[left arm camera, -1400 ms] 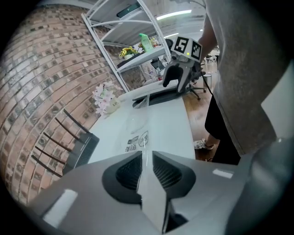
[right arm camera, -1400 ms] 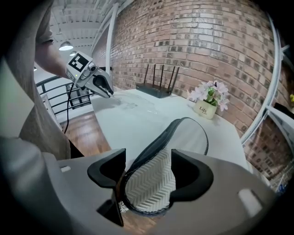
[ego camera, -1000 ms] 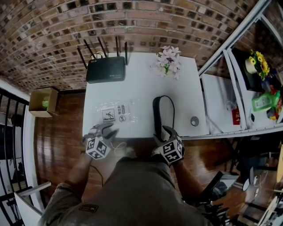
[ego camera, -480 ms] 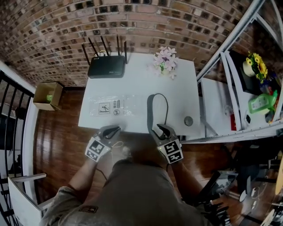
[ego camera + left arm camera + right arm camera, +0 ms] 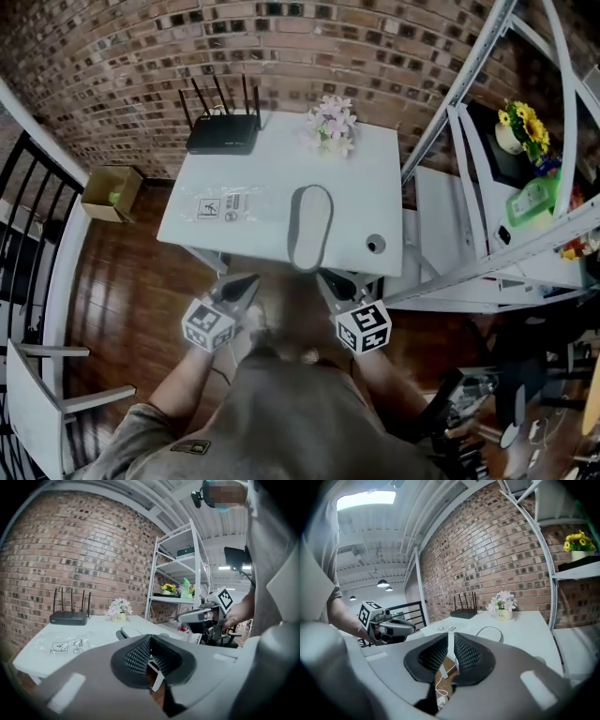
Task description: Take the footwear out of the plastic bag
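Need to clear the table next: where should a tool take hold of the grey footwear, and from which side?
The grey footwear lies flat on the table, lengthwise toward the person, its thin near end at the front edge. So probably grip that end from the front, one jaw over, one under.

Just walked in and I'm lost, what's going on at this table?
A person holds both grippers short of the white table, empty. The left gripper has just closed its jaws; the right gripper has been closing its own, now nearly together. The grey footwear lies on the table beside the clear plastic bag.
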